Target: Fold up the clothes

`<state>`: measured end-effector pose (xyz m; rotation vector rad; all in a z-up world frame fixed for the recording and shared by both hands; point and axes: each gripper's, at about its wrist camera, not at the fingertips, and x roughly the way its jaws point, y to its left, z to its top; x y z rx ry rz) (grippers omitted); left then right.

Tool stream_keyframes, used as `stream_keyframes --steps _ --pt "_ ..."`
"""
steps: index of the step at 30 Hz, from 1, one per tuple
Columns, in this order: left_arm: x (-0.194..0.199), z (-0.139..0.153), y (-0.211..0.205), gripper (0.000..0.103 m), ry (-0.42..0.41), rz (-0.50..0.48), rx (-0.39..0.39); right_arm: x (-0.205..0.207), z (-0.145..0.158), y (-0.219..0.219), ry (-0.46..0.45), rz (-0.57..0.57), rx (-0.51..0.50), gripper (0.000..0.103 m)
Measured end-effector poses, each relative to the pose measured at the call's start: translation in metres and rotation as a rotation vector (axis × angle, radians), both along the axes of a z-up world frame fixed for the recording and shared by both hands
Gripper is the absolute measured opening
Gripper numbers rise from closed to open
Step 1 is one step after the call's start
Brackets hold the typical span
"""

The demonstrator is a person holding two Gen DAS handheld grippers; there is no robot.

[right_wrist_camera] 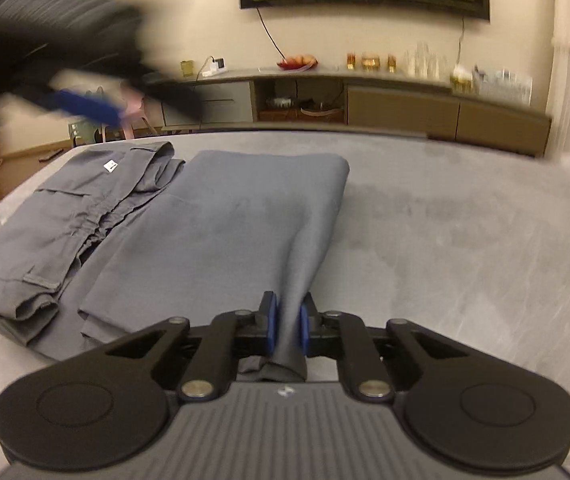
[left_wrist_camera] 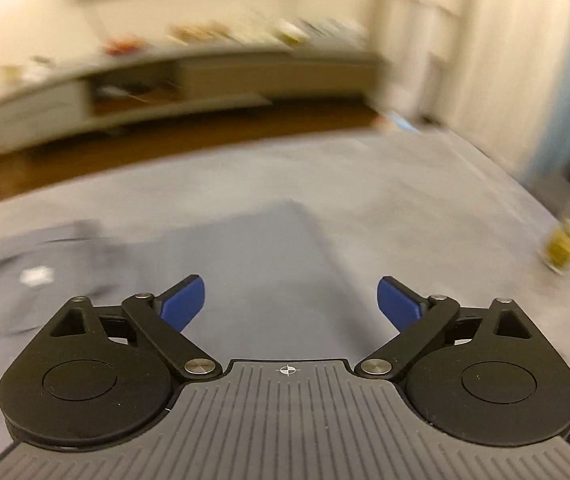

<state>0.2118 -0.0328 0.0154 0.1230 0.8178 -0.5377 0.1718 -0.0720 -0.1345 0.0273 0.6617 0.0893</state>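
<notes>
Nearest, the right gripper point(right_wrist_camera: 287, 322) pinches a lifted fold of one grey folded garment point(right_wrist_camera: 221, 232) lying on the grey table point(right_wrist_camera: 465, 240), a second grey garment point(right_wrist_camera: 57, 216) touching its left side, while the left gripper point(left_wrist_camera: 291, 306) hangs above with both blue fingers point(left_wrist_camera: 183, 304) spread, empty.

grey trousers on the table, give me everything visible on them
The grey trousers are thin, smooth woven fabric, lying on the grey table cover. The waist part lies at the left, creased, with a small white label and pocket seams. The legs are folded flat beside it. The right gripper pinches the near right edge, lifting a ridge of cloth.
</notes>
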Motion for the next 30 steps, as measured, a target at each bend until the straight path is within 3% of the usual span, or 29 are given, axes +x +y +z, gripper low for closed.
stream_keyframes --steps 4,5,7,8,9,12,14,16,19,22,24,25,27,30 --pt "0.025 -0.029 -0.05 0.084 0.078 -0.044 0.119 -0.006 0.007 0.006 -0.053 0.035 -0.034 0.011" --pt "0.029 -0.037 -0.056 0.079 0.091 -0.046 0.156 -0.008 0.009 0.007 -0.065 0.046 -0.03 0.011" --pt "0.034 -0.051 -0.057 0.058 0.112 -0.044 0.199 -0.01 0.012 0.006 -0.081 0.065 -0.012 0.011" --pt "0.033 -0.055 -0.053 0.028 0.115 -0.032 0.207 -0.01 0.013 0.005 -0.087 0.073 -0.004 0.011" --pt "0.034 -0.057 -0.046 0.014 0.126 -0.025 0.183 -0.009 0.014 0.004 -0.092 0.081 0.005 0.011" --pt "0.029 -0.045 -0.012 0.003 0.124 -0.014 0.076 -0.01 0.017 0.002 -0.117 0.115 0.046 0.011" --pt "0.024 -0.026 0.018 0.0 0.101 -0.002 -0.009 -0.019 0.027 -0.002 -0.17 0.16 0.127 0.026" --pt "0.019 0.0 0.064 0.0 0.068 0.028 -0.095 -0.029 0.037 -0.007 -0.22 0.212 0.221 0.042" --pt "0.017 0.026 0.151 0.0 0.009 0.135 -0.166 -0.035 0.044 -0.008 -0.232 0.281 0.289 0.047" --pt "0.026 -0.002 0.238 0.005 0.041 0.305 -0.135 -0.029 0.036 0.004 -0.183 0.311 0.268 0.047" --pt "0.027 -0.023 0.287 0.034 0.058 0.421 -0.107 -0.022 0.026 0.015 -0.134 0.33 0.249 0.047" --pt "0.023 -0.033 0.305 0.038 0.06 0.48 -0.092 -0.021 0.022 0.02 -0.113 0.344 0.243 0.047" --pt "0.001 -0.046 0.34 0.053 0.027 0.597 -0.155 -0.02 0.017 0.032 -0.084 0.38 0.229 0.047" --pt "-0.023 -0.067 0.37 0.05 0.054 0.663 -0.242 -0.024 0.014 0.057 -0.07 0.455 0.201 0.046"
